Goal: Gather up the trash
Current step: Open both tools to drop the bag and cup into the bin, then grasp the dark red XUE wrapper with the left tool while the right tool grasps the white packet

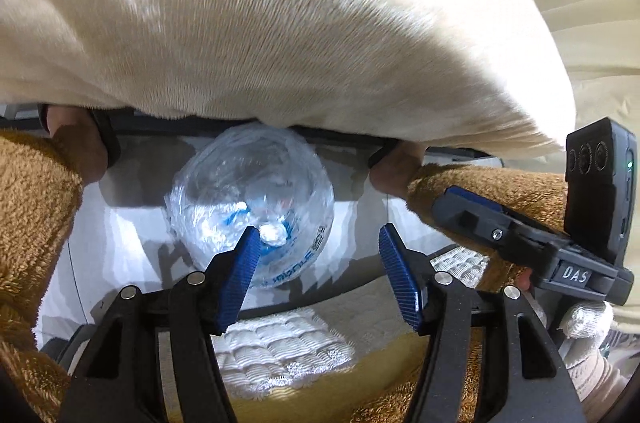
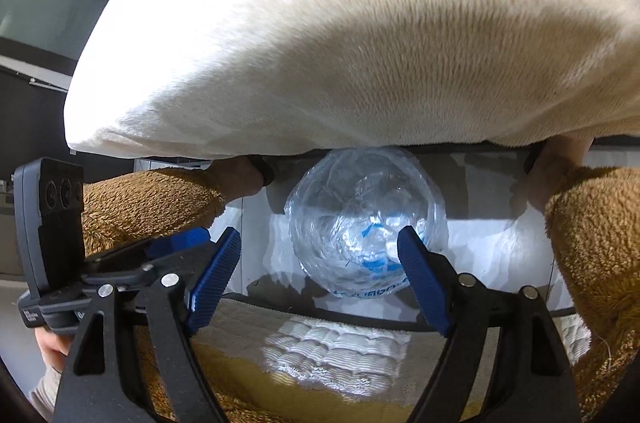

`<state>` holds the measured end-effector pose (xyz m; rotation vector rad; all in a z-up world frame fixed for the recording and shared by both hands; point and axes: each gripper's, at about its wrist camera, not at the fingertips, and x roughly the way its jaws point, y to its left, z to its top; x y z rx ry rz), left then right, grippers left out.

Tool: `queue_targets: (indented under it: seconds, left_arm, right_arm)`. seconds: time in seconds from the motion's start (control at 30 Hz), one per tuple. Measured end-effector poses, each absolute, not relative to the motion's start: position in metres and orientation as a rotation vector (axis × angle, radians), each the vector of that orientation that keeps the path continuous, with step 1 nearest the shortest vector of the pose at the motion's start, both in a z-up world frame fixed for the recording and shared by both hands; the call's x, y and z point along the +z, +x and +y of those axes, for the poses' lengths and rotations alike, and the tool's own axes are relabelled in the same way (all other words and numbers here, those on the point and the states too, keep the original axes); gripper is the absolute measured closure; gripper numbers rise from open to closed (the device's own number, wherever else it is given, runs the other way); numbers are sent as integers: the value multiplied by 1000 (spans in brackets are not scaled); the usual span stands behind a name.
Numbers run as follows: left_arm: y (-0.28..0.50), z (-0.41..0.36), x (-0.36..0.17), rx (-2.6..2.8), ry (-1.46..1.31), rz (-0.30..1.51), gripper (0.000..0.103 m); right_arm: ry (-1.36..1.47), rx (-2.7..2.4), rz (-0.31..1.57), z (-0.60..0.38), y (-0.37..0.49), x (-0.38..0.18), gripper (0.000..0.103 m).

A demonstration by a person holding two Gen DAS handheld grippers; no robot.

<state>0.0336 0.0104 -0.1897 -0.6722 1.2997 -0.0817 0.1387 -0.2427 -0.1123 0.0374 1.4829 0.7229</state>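
Observation:
A clear plastic trash bag (image 1: 250, 203), held open like a round mouth with crumpled clear and blue-printed plastic inside, sits below on a pale floor; it also shows in the right wrist view (image 2: 366, 219). My left gripper (image 1: 316, 271) is open and empty above the bag's right side. My right gripper (image 2: 316, 275) is open and empty, its right finger (image 2: 424, 279) over the bag's edge. The other gripper's body shows at the right of the left wrist view (image 1: 560, 247) and at the left of the right wrist view (image 2: 60, 263).
A large cream furry cushion (image 1: 260, 23) fills the upper half of both views (image 2: 360, 23). Brown fleece sleeves (image 1: 28, 223) (image 2: 600, 243) flank the bag. A white quilted pad (image 1: 280, 351) (image 2: 336, 351) on mustard fabric lies below the fingers.

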Motion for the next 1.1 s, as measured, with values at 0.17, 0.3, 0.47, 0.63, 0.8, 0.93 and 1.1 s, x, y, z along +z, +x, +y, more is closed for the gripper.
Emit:
queue_targets:
  seconds: [0.17, 0.3, 0.47, 0.63, 0.8, 0.93, 1.1]
  left_arm:
    - [26, 11, -166, -109, -641, 1186, 43]
    - [15, 9, -142, -121, -597, 1074, 43]
    - [-1, 9, -112, -126, -560, 928, 43]
    - [-14, 12, -80, -140, -525, 797, 43]
    - [-4, 19, -55, -133, -473, 731, 43]
    - [14, 26, -40, -128, -422, 705, 43]
    - [45, 42, -26, -120, -368, 695, 43]
  right_arm:
    - [30, 746, 1378, -253, 132, -91, 23]
    - [33, 771, 1261, -265, 125, -68, 23]
    - [40, 800, 1113, -281, 114, -37, 23]
    - [48, 819, 994, -289, 113, -7, 23]
    - [32, 833, 903, -288, 127, 19, 23]
    - [18, 835, 860, -285, 151, 33, 23]
    - [19, 834, 851, -270, 193, 38, 23]
